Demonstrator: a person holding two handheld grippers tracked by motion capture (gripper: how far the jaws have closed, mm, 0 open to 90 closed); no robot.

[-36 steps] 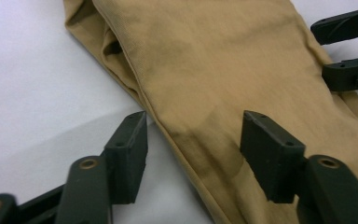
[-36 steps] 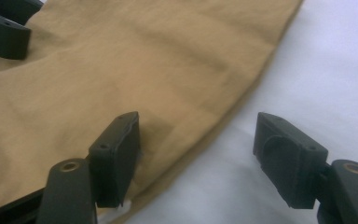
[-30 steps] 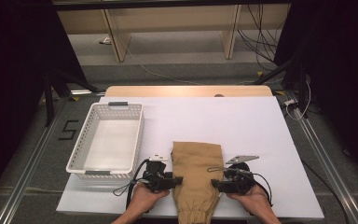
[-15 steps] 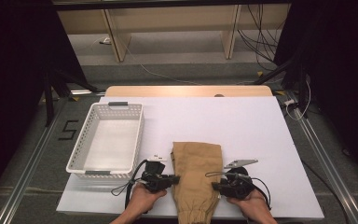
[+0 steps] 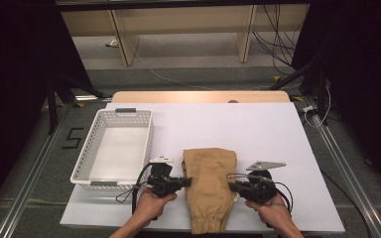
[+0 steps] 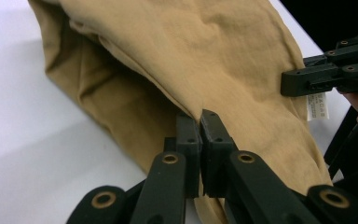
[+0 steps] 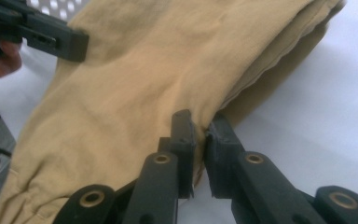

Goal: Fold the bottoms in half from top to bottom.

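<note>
A folded tan garment [image 5: 209,186] lies on the white table [image 5: 258,129] near the front edge, its gathered cuff end toward the person. My left gripper [image 5: 187,182] pinches the garment's left edge, its jaws shut on the cloth [image 6: 177,70] in the left gripper view. My right gripper [image 5: 231,187] is shut on the right edge, with the tan fabric [image 7: 135,93] caught between its jaws. A small white label [image 6: 318,105] sticks out beside the right gripper's jaws in the left gripper view.
A white perforated basket [image 5: 115,148] stands empty at the table's left. A wooden board [image 5: 198,96] runs along the far edge. Cables trail on the floor behind the table, and dark curtains flank both sides.
Both grippers have moved inward onto the garment's side edges and shut on the cloth. The garment lies in the same place.
</note>
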